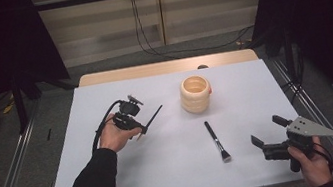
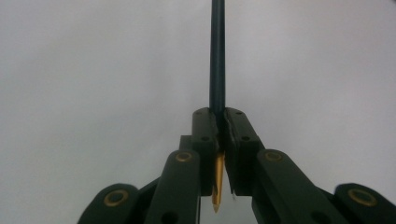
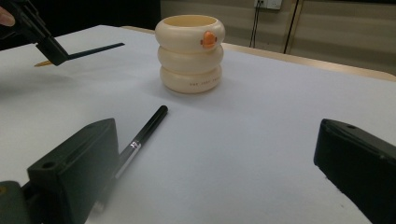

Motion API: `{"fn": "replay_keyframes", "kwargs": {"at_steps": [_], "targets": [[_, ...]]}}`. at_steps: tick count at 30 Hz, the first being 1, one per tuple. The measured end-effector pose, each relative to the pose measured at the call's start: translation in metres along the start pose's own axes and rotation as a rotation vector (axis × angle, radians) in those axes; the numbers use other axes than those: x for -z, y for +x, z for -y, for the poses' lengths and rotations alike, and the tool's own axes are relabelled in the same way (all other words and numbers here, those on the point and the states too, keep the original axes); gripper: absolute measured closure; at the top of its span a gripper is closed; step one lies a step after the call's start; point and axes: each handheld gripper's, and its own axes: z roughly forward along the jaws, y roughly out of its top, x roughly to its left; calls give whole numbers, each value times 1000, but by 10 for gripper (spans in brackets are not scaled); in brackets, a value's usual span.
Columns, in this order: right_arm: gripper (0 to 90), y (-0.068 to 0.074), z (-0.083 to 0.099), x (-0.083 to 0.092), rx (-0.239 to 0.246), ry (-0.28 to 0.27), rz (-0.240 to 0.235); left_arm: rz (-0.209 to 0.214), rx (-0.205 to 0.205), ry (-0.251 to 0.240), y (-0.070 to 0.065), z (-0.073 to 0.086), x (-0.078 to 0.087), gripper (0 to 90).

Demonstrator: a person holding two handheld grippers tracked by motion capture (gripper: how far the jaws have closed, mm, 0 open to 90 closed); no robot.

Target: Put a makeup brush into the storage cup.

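Note:
My left gripper hovers over the left half of the white table, shut on a thin dark stick that points toward a cream ribbed cup. In the left gripper view the jaws pinch the stick, and its gold end pokes back between them. A black makeup brush lies flat in front of the cup. My right gripper rests at the front right corner, open and holding nothing. The right gripper view shows the brush near its left jaw, the cup behind it, and the held stick at far left.
A strip of wood runs along the table's far edge, with a small dark object on it. Metal rails flank the table on both sides. Cables hang on the wall behind.

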Motion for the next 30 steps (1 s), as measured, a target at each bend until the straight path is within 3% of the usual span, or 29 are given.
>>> {"fn": "replay_keyframes", "kwargs": {"at_steps": [7,11,12,13,16,20,22,24,30], "targets": [[0,0,0,0,-2,1,-1,-5,-5,-86,2,8,10,837],[0,0,0,0,-2,2,-2,-2,-19,-158,1,11,18,837],[0,0,0,0,-2,2,-3,-2,3,-190,-1,12,19,837],[0,0,0,0,-5,2,-3,0,-25,-185,0,12,22,837],[0,0,0,0,-4,1,-2,-1,-37,-221,-2,13,26,837],[0,0,0,0,-4,0,-2,0,-19,-302,-3,15,32,836],[0,0,0,0,-5,1,-3,37,-3,-337,-2,17,33,836],[0,0,0,0,-6,2,-2,20,-2,-356,-1,19,34,837],[0,0,0,0,-7,3,-1,34,12,-461,2,27,40,836]]}}
